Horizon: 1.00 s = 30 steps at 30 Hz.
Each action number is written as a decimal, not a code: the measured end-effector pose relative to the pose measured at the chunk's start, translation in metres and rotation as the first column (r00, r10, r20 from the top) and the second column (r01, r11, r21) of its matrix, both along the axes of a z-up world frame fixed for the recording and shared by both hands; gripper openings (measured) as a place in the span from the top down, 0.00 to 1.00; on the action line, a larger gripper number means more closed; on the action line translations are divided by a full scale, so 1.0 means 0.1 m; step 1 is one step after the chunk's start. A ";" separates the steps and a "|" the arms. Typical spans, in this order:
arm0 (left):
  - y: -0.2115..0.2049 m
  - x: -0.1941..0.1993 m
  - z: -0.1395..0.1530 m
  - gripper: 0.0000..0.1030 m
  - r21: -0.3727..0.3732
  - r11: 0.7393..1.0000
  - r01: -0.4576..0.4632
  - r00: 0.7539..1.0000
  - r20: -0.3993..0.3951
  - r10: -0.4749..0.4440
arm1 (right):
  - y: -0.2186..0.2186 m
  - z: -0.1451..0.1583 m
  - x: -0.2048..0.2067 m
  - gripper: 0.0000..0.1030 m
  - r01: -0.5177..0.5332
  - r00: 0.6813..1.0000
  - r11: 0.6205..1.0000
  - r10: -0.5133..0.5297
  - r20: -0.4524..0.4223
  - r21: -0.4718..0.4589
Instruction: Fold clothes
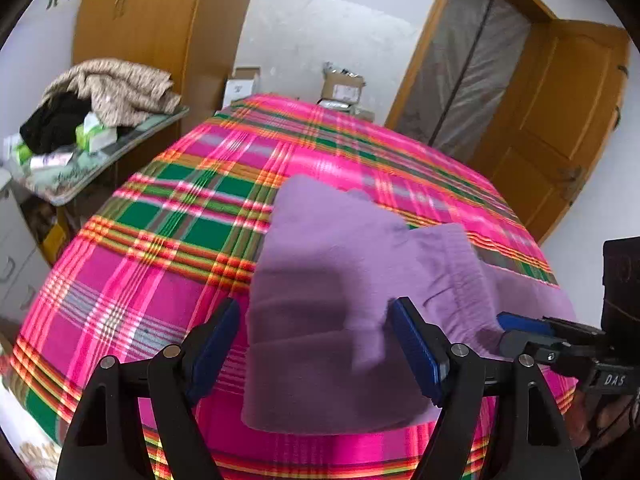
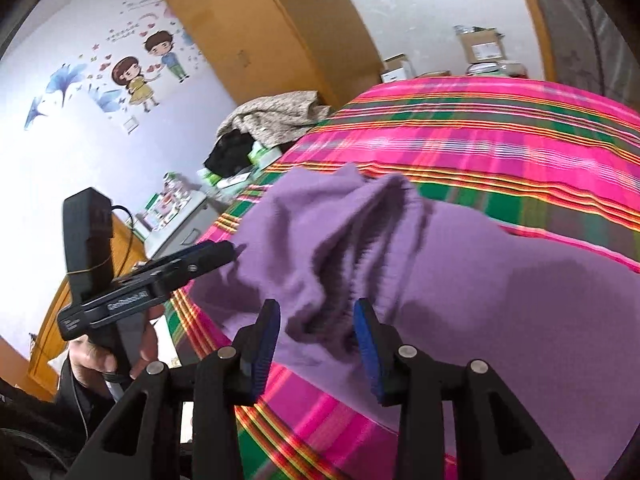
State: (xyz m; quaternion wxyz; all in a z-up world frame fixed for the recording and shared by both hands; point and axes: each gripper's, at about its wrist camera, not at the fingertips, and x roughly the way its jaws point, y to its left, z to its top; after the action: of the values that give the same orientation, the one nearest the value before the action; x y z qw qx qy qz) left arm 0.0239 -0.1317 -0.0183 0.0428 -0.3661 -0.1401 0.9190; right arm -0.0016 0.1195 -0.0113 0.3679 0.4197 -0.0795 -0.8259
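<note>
The purple garment (image 1: 352,312) is spread on the plaid bed cover (image 1: 168,248), directly ahead of the left gripper (image 1: 316,344), whose 2 jaws are held wide apart with nothing pinched. The right gripper (image 2: 316,344) is seen partly spread over a bunched fold, its pads clear of the cloth. A cardboard box (image 1: 342,88) is seen far beyond both, its contents indiscernible.

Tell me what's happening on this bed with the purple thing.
A person is folding a purple garment on a bed with a plaid sheet, holding a claw tool in each hand. The left claw stands wide open just above the garment's near side, gripping nothing. The right claw sits partly open around a bunched ridge of the fabric, though it's unclear whether its pads pinch it. The garment looks partly folded, with layers overlapping. A side table by the bed holds a pile of other clothes.
</note>
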 end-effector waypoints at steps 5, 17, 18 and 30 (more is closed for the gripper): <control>-0.05 0.00 -0.04 0.23 0.013 1.000 -0.016 1.000 0.012 0.016 | -0.03 -0.09 -0.04 0.95 -0.008 0.999 1.000 0.008 0.031 -0.017; -0.12 0.01 -0.10 0.23 0.027 0.999 -0.019 1.000 0.025 0.018 | 0.35 -0.18 0.04 0.86 0.095 0.991 0.994 -0.090 0.102 -0.046; -0.13 0.01 -0.10 0.23 0.029 0.999 -0.021 1.000 0.024 0.020 | 0.37 -0.15 -0.01 0.75 0.112 0.990 0.992 -0.105 0.099 -0.060; -0.19 0.03 -0.29 0.31 0.126 0.992 0.010 0.996 0.092 -0.022 | 0.32 -0.48 -0.88 0.55 0.226 0.944 0.958 -0.170 0.284 -0.178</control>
State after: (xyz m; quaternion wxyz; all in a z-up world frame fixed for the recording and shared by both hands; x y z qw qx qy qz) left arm 0.0270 -0.1512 -0.0477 0.0666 -0.4063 -0.1966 0.8899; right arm -0.0896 0.1512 -0.0590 0.3106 0.4758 -0.2559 -0.7821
